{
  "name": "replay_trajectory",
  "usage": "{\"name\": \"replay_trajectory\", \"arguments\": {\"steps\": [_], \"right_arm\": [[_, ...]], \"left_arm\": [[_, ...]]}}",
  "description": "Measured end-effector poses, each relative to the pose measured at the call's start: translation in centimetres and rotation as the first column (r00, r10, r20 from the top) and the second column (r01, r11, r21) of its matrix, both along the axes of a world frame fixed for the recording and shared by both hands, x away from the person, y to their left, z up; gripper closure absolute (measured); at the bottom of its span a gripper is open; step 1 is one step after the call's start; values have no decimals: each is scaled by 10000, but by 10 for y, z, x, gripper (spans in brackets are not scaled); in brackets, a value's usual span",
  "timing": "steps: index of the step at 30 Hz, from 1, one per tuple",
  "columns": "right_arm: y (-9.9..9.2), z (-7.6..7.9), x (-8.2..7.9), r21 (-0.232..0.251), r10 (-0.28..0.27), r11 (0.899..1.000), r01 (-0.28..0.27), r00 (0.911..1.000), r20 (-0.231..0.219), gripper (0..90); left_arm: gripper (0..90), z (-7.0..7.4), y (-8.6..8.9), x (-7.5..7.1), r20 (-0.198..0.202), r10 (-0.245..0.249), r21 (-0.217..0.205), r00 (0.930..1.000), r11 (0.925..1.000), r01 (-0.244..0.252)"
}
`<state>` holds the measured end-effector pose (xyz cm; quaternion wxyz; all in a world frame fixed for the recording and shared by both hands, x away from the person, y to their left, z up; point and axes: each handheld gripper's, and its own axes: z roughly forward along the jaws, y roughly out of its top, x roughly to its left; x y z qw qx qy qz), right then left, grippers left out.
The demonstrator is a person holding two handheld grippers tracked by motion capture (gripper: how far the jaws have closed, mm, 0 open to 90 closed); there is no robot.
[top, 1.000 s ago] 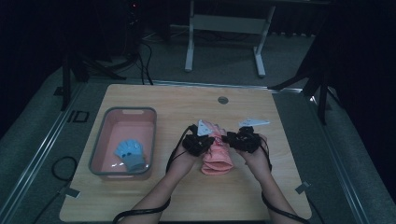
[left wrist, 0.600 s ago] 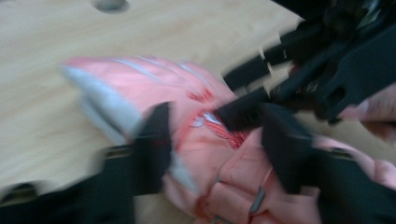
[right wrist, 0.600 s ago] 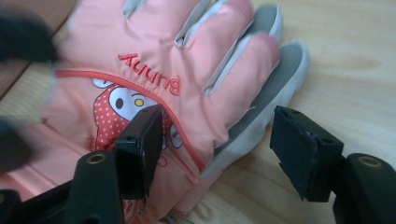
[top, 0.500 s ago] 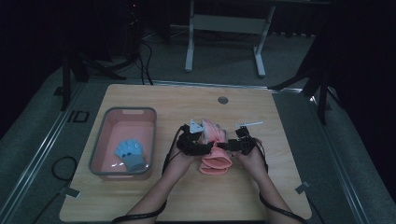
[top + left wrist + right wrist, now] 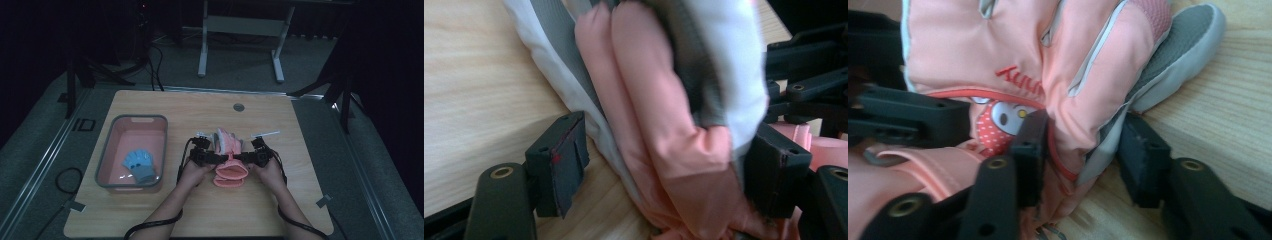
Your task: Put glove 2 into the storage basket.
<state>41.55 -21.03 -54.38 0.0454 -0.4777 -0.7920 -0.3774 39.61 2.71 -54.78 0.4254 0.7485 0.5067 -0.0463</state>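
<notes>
A pink padded glove [image 5: 229, 169] with grey and white trim lies on the wooden table [image 5: 150, 215], its cuff toward the near edge. My left gripper [image 5: 218, 159] is at its left side. In the left gripper view the glove [image 5: 664, 115] sits between the jaws of this gripper [image 5: 664, 170], which have just been opening; the left pad [image 5: 558, 167] stands clear of it. My right gripper [image 5: 246, 159] is at the glove's right side. Its jaws [image 5: 1083, 150] have just been closing and pinch the glove's [image 5: 998, 45] trimmed edge.
A pink bin with a grey rim [image 5: 132, 119] stands at the table's left and holds a blue glove [image 5: 140, 166]. A round cable hole [image 5: 238, 107] is near the far edge. A metal stand [image 5: 240, 25] is on the floor beyond the table.
Both hands have sunk a little with the glove toward the table top. The glove's fingers now stick up between the two grippers.
</notes>
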Motion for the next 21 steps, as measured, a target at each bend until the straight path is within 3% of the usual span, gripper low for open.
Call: {"name": "replay_trajectory", "arguments": {"steps": [2, 4, 5, 6, 10, 14, 21], "right_arm": [[0, 0, -2, -13, -58, 10000, 59, 9999, 147, 666], [0, 0, -2, -18, -67, 10000, 67, 9998, 192, 680], [0, 0, -3, -18, -76, 10000, 77, 9996, 276, 691], [2, 1, -6, -49, -159, 9999, 161, 9988, 468, 716], [6, 6, -9, -166, -307, 9994, 318, 9973, 673, 737], [10, 14, -11, -383, -267, 9988, 299, 9962, 833, 742], [23, 38, -19, -619, -132, 9978, 232, 9873, 1585, 742]], "left_arm": [[340, -3, 1, 3, -227, -175, -496, 9996, 9986, 164], [427, -3, 1, 3, -193, -244, -496, 9995, 9985, 234], [427, -1, 2, 3, -151, -299, -448, 9994, 9986, 292], [517, 0, 2, 3, -97, -360, -428, 9993, 9985, 355], [618, 6, 3, 1, -27, -401, -383, 9992, 9985, 399], [641, 13, 5, -1, 9, -445, -352, 9990, 9984, 445], [645, 45, 12, -12, 774, -397, 130, 9962, 9992, 388]]}}
